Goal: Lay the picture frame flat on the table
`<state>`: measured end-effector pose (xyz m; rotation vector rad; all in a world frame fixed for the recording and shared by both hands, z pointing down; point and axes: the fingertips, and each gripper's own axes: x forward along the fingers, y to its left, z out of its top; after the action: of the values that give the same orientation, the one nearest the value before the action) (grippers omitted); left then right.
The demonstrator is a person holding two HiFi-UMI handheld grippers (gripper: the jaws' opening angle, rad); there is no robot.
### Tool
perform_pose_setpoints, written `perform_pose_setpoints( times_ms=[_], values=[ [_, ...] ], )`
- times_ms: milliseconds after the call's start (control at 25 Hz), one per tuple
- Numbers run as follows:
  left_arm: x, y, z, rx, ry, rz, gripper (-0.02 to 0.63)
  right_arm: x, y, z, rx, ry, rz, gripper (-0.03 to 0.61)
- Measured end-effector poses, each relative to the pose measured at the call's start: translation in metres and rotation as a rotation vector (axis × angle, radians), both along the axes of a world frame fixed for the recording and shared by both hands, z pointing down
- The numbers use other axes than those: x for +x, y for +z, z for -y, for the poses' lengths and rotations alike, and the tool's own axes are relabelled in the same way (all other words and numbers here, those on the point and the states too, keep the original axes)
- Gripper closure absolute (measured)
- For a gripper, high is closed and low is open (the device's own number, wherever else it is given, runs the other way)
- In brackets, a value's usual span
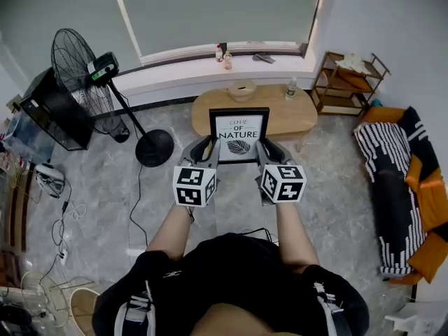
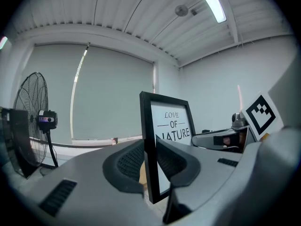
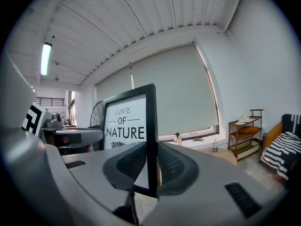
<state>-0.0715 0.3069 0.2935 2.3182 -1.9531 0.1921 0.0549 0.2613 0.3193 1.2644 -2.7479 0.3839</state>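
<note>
A black picture frame (image 1: 239, 135) with a white print reading "LOVE OF NATURE" is held upright in the air, in front of the oval wooden table (image 1: 297, 114). My left gripper (image 1: 209, 148) is shut on its left edge. The left gripper view shows the frame (image 2: 164, 140) pinched between the ribbed pads (image 2: 130, 161). My right gripper (image 1: 263, 149) is shut on the frame's right edge. Seen from the right gripper view, the frame (image 3: 131, 126) stands with its edge between both pads (image 3: 171, 163).
On the table sit a wooden bowl (image 1: 242, 89) and a water bottle (image 1: 291, 88). A standing fan (image 1: 91, 75) is at the left, a wooden shelf (image 1: 348, 82) at the back right, a striped sofa (image 1: 402, 180) at the right. Cables lie on the floor.
</note>
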Motion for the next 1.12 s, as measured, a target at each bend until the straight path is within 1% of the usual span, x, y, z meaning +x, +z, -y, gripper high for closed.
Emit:
perform_pose_setpoints(
  times_ms=[240,520,680,920,1120],
  values=[
    [0.027,-0.007,0.048,0.02,-0.037,-0.006,0.523,0.026,-0.007,0.05,0.012,-0.025,0.009,0.489],
    [0.058,-0.001,0.085,0.019,-0.068,-0.003,0.523,0.055,-0.002,0.091,0.013,-0.049,0.012,0.489],
    [0.072,0.005,0.1,0.006,-0.064,0.005,0.523,0.07,0.003,0.106,0.002,-0.049,0.018,0.489],
    [0.08,0.011,0.127,0.003,-0.053,0.003,0.523,0.079,0.013,0.131,-0.011,-0.041,0.021,0.489],
    [0.083,0.017,0.156,0.01,-0.028,0.002,0.523,0.082,0.017,0.157,-0.001,-0.022,0.016,0.489]
  ],
)
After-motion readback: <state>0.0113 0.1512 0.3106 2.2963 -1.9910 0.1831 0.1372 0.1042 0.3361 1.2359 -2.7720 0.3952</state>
